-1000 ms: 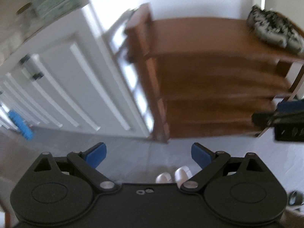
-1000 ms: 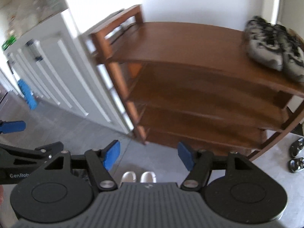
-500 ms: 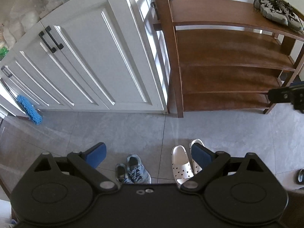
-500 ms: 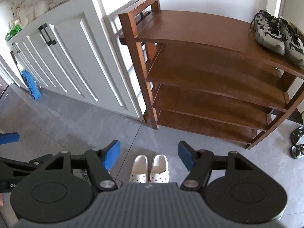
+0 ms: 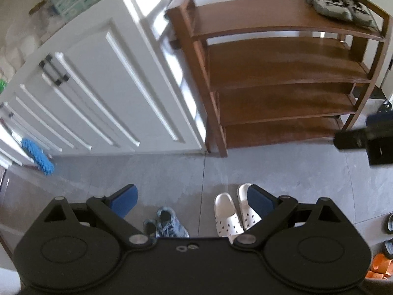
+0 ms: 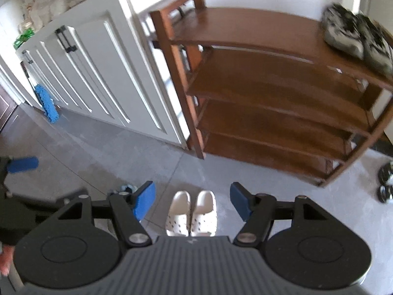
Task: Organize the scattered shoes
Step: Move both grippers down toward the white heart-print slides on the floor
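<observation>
Left wrist view: left gripper [image 5: 191, 200] jaws spread wide, holding nothing, above grey tile floor [image 5: 282, 167]. White clogs [image 5: 235, 212] paired on the floor beside blue sneakers [image 5: 167, 226]; camo sneakers [image 5: 339, 5] on top shelf of wooden shoe rack [image 5: 282, 73], which stands against white cabinet [image 5: 98, 93]. Right wrist view: right gripper [image 6: 192, 200] jaws also parted, empty, over the white clogs [image 6: 192, 213]. Blue duster [image 6: 46, 103] leans by cabinet.
</observation>
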`<state>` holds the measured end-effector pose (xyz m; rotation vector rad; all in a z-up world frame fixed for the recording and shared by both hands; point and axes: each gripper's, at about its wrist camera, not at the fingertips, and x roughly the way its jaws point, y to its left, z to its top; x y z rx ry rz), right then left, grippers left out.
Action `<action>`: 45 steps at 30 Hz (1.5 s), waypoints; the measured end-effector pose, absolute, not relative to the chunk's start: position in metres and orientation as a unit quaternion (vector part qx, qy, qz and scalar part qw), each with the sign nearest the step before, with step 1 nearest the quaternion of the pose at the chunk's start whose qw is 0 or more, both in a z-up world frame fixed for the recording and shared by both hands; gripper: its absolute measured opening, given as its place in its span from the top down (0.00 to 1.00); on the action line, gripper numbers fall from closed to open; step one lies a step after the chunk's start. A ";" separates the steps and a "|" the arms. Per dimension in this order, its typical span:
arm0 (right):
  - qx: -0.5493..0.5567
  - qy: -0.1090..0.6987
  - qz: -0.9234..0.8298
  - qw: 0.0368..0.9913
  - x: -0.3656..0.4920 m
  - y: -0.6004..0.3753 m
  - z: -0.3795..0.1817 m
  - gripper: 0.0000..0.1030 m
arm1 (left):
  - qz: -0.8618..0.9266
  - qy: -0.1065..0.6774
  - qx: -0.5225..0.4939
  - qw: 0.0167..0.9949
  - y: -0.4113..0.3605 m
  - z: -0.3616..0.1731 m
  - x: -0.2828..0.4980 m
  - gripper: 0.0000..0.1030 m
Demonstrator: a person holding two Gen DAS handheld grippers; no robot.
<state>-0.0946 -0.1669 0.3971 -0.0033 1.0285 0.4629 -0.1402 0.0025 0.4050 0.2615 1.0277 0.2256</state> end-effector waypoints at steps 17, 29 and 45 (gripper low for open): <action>0.032 0.485 0.105 0.868 -0.104 -0.236 0.388 0.31 | -0.022 0.483 0.181 0.856 -0.054 0.368 -0.138 0.06; 0.092 0.499 -0.093 0.857 -0.167 -0.208 0.364 0.31 | -0.161 0.453 0.261 0.837 0.017 0.344 -0.160 0.06; 0.168 0.525 -0.146 0.821 -0.259 -0.130 0.337 0.32 | -0.266 0.426 0.325 0.801 0.024 0.322 -0.177 0.08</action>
